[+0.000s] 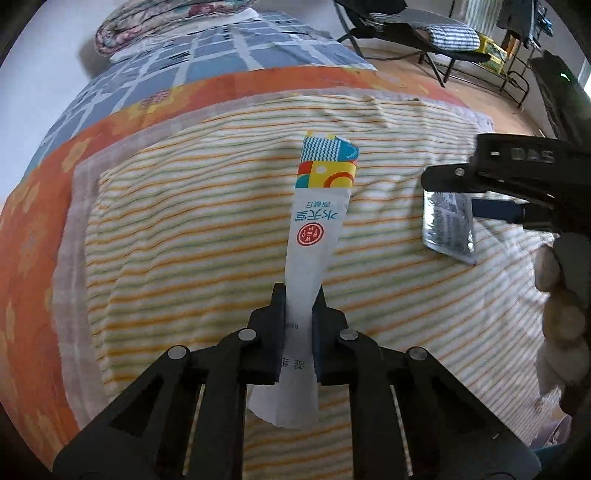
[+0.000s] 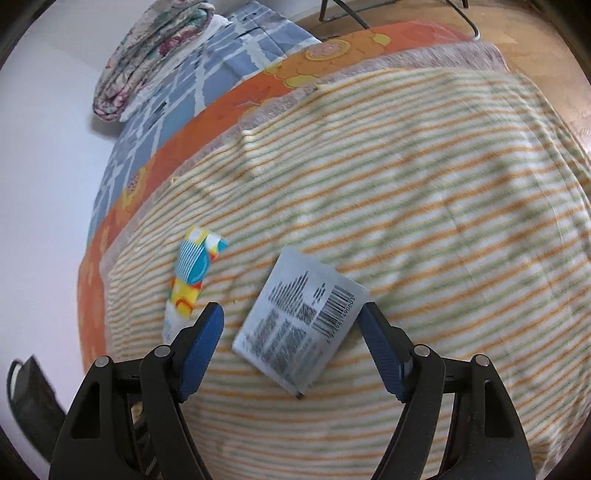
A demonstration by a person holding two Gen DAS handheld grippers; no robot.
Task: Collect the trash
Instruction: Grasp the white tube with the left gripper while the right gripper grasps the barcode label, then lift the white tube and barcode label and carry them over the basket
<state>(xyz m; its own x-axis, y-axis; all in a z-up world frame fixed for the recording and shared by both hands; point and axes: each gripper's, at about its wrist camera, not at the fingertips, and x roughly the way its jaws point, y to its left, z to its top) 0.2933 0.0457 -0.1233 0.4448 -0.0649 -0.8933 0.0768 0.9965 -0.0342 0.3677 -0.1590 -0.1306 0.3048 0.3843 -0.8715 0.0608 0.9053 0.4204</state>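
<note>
My left gripper [image 1: 298, 295] is shut on a long white paper wrapper [image 1: 317, 236] with a red seal and a colourful patterned end; it holds the wrapper above the striped blanket [image 1: 184, 240]. The wrapper's colourful end also shows in the right wrist view [image 2: 192, 269]. A silver foil packet [image 2: 299, 321] with a barcode lies on the blanket between the open blue-padded fingers [image 2: 199, 347] of my right gripper [image 2: 291, 317]. In the left wrist view the right gripper [image 1: 476, 192] hangs over the same packet [image 1: 448, 225].
The striped blanket [image 2: 424, 184] covers a bed with an orange floral sheet [image 1: 44, 192] and a blue checked cover [image 1: 207, 51]. A folded floral quilt [image 2: 147, 51] lies at the bed's head. A folding chair [image 1: 417, 33] and a rack stand on the wooden floor beyond.
</note>
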